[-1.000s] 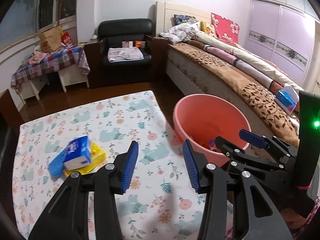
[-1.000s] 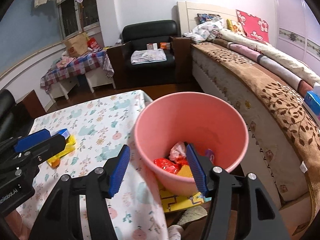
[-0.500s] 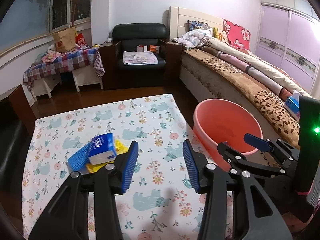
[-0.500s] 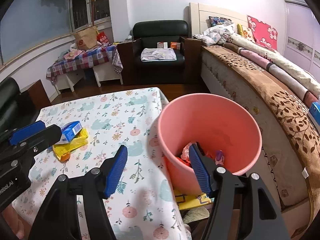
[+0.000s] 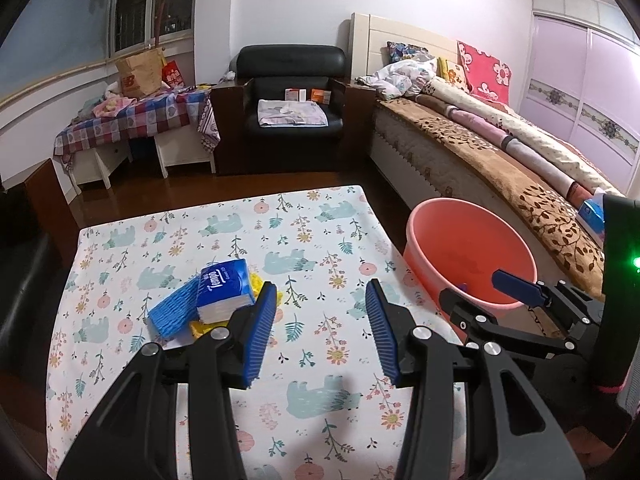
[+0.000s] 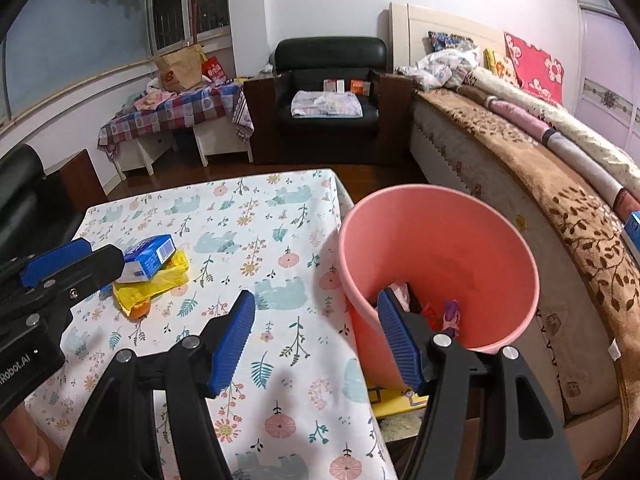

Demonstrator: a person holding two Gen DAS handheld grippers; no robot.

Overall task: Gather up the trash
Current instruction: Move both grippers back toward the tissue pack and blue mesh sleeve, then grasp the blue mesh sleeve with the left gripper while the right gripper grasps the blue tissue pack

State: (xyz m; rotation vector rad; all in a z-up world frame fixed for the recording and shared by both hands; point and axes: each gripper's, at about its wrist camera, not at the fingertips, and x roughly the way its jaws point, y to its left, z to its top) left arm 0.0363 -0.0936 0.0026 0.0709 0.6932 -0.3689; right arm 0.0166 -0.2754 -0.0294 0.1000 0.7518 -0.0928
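The left claw (image 5: 322, 316) is standing open and empty above the floral worktop (image 5: 312, 224); the right claw (image 6: 316, 330) is likewise gaping empty beside the pink bucket (image 6: 504, 240). The remaining trash, a blue tissue pack (image 5: 226, 290) lying on a yellow wrapper (image 6: 160, 280) with blue foam netting (image 5: 174, 310), is sitting ahead-left of the left claw, which is judged the nearer; the pack's long axis is running obliquely.

The stuff at the bottom of the pink bucket (image 6: 440, 240) is partly hidden behind a blue gripper finger (image 6: 396, 340). The yellow bag (image 5: 264, 284) is mostly hidden under the blue tissue pack (image 5: 226, 290).
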